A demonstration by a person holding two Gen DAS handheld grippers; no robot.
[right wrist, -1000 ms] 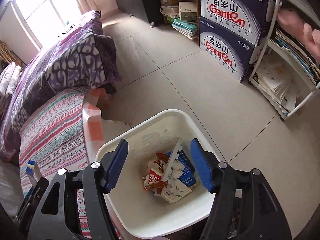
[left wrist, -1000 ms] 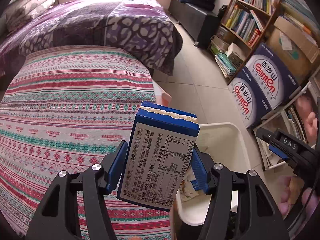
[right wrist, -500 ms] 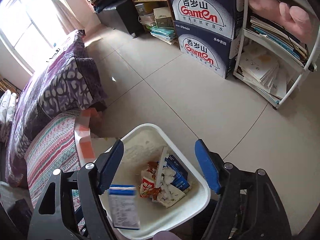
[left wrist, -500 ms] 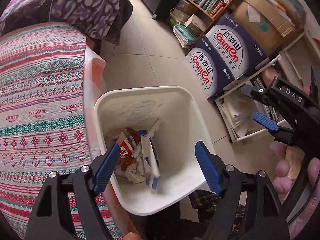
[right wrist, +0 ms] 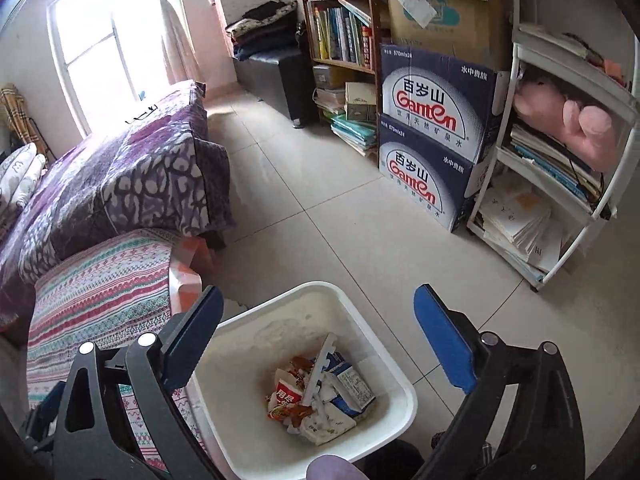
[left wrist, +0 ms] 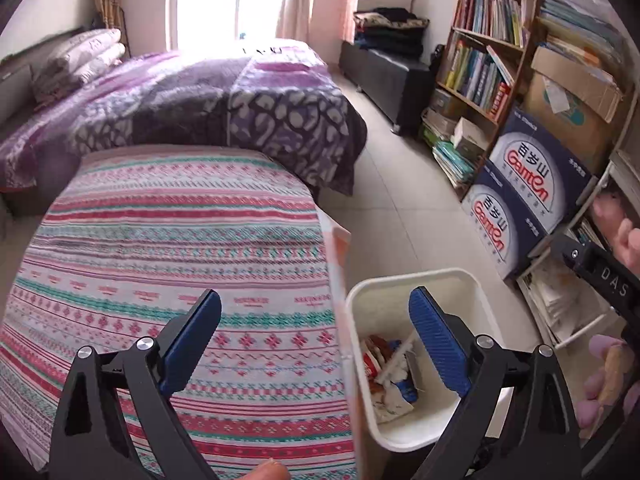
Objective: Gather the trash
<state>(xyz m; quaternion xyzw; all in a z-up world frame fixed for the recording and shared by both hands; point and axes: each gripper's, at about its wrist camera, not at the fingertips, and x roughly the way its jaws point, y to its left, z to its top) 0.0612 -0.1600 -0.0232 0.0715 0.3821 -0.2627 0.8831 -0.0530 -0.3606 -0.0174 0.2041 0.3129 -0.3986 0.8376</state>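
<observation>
Lying heaped at the bottom of the white bin (right wrist: 256,332): the trash (right wrist: 320,396), a blue-and-white carton (right wrist: 348,388), a crumpled red wrapper with two red Chinese characters, and a white strip propped on top. Light, thin-walled, easily crushed; best pinched across the carton's flat faces, wrappers by a bunched fold. Left hand-held gripper (left wrist: 316,340) and right hand-held gripper (right wrist: 318,338) both spread wide, jaws just opened further, nothing between the blue pads. Readable on two stacked blue boxes (right wrist: 432,136): "Ganten", Chinese characters above. "DAS" printed on the other tool's black body, seen from the left wrist.
</observation>
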